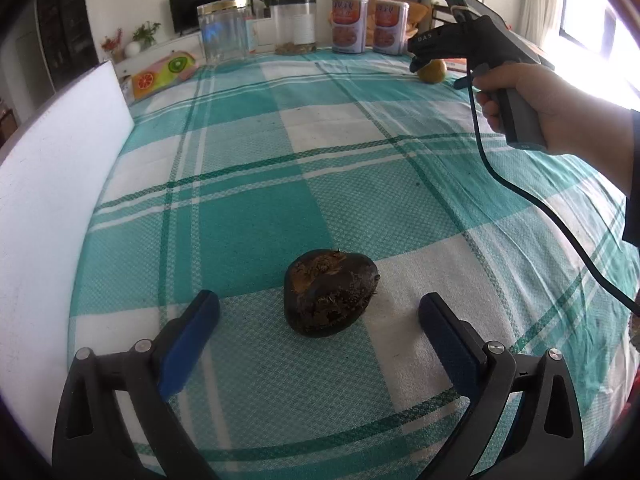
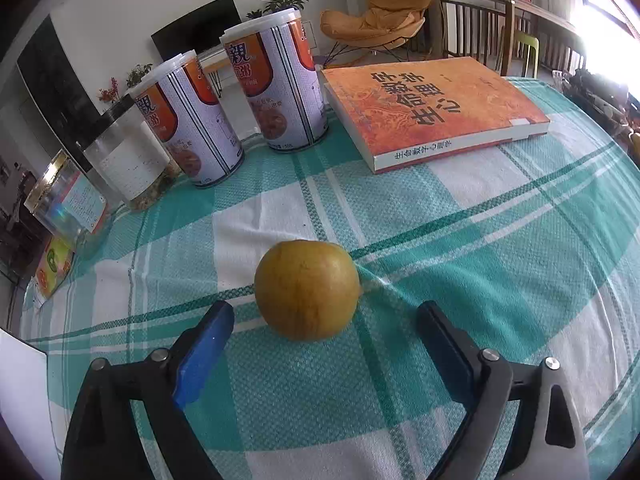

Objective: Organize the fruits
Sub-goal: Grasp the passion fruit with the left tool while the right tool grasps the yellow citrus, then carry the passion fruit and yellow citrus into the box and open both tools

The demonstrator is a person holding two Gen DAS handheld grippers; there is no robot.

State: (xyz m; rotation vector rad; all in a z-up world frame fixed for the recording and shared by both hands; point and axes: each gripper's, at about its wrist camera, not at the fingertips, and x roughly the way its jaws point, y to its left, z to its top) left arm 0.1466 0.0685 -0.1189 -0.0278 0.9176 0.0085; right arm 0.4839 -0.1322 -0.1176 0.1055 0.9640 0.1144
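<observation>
Fruits on the teal-and-white checked tablecloth (image 1: 248, 128) number two, taken here from left to right with that cloth as the landmark. On its near left part lies a dark brown fruit (image 1: 331, 293), lumpy, with a rough, fibrous orange-brown patch on top. It sits between the blue pads of the left gripper (image 1: 319, 312), whose jaws are spread wide and touch nothing. I judge it fairly firm and light, its crusty skin giving good friction; the best hold would be across its broad middle, squeezed gently, since the flaky top could crumble or shed.

Toward the far right part of the cloth rests a round yellow-green fruit (image 2: 307, 294), smooth and slightly speckled. The right gripper (image 2: 325, 322) hovers just behind it, jaws apart and clear of the skin, so nothing is held yet. It looks firm, moderately heavy and a little slippery, and likely to roll; pads should meet it at its widest girth, level, to keep it from squirting out.

Beyond that fruit, at the cloth's far edge, two tall canisters (image 2: 276, 84) carry orange labels with Chinese characters I cannot read with confidence. To their right lies an orange book (image 2: 430, 106), its Chinese title seen upside down. On the right gripper's body, in the left wrist view, the letters "DAS" are legible.
</observation>
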